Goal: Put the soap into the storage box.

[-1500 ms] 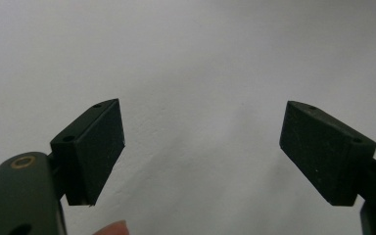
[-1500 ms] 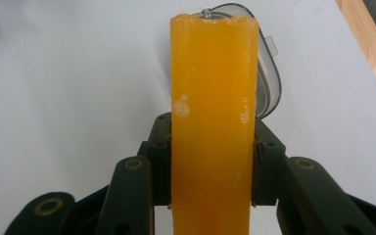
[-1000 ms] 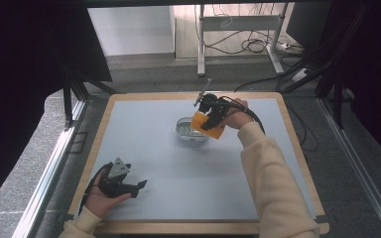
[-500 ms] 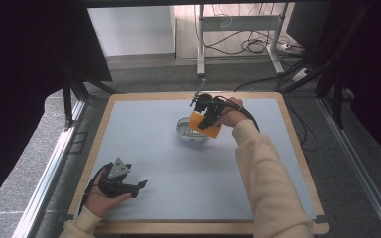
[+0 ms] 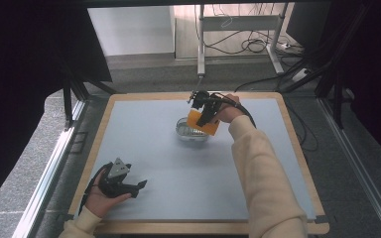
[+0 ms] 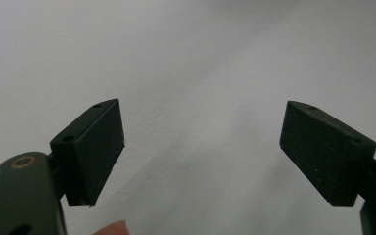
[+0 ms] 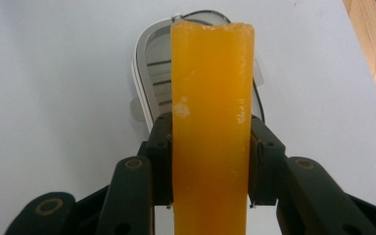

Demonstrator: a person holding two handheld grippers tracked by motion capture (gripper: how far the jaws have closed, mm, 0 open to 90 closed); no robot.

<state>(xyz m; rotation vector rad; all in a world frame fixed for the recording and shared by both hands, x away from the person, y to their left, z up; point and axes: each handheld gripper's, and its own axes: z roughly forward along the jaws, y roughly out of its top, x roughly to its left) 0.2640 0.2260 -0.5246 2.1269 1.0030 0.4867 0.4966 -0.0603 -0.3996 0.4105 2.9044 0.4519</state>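
An orange sponge-like block [image 7: 210, 122] is clamped between the jaws of my right gripper [image 7: 209, 161], standing on edge. In the high view this orange block [image 5: 202, 122] hangs just above a small metal container with a wire handle [image 5: 187, 132], near the table's far middle, with my right gripper [image 5: 206, 110] shut on it. The right gripper view shows the container [image 7: 149, 73] directly beyond the block, with slots in its floor. My left gripper [image 5: 138, 186] rests near the front left of the table, jaws wide apart, and its own view [image 6: 200, 147] has nothing between them.
The pale blue table top [image 5: 178, 168] has a wooden border [image 5: 297, 144]. Cables and a metal frame [image 5: 238, 29] lie on the floor beyond the far edge. Dark curtains stand on both sides.
My right gripper has shifted the orange block slightly left, more over the metal container. The left gripper has stayed put.
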